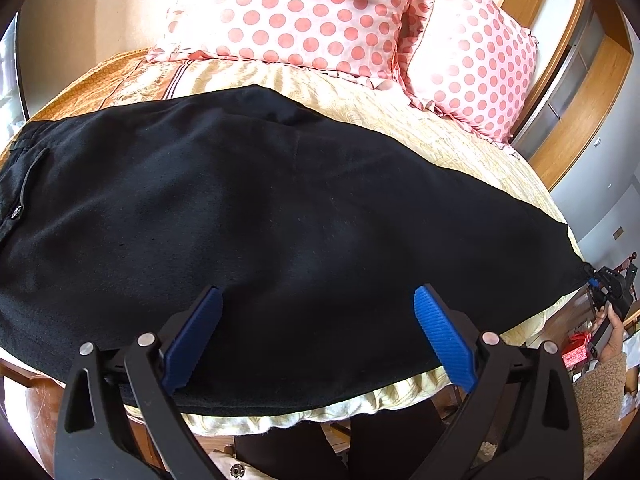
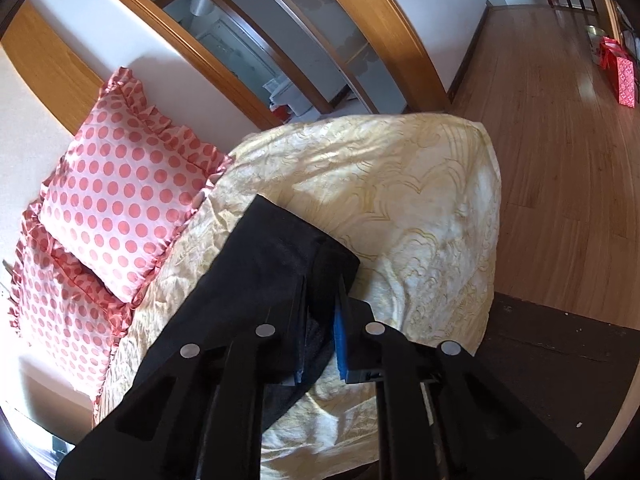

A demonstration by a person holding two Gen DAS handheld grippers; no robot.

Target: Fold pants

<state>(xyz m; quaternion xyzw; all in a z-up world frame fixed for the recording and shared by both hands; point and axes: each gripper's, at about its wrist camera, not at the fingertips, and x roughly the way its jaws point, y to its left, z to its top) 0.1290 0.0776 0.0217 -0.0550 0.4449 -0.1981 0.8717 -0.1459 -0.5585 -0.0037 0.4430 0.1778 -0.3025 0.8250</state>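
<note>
Right tongs (image 2: 322, 280) pinch pants (image 2: 280, 248) hem — left tongs (image 1: 318, 300) gape above.

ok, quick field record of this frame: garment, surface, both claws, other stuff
garment: black pants, spread flat across the bed, waistband end toward left of the left wrist view
surface: cream patterned bedspread
left claw: open, blue pads apart above the near edge of the pants, not gripping
right claw: shut on the hem end of the pants
pillows: two pink polka-dot pillows at the head of the bed, clear of the pants
floor: wood floor beside the bed
</note>
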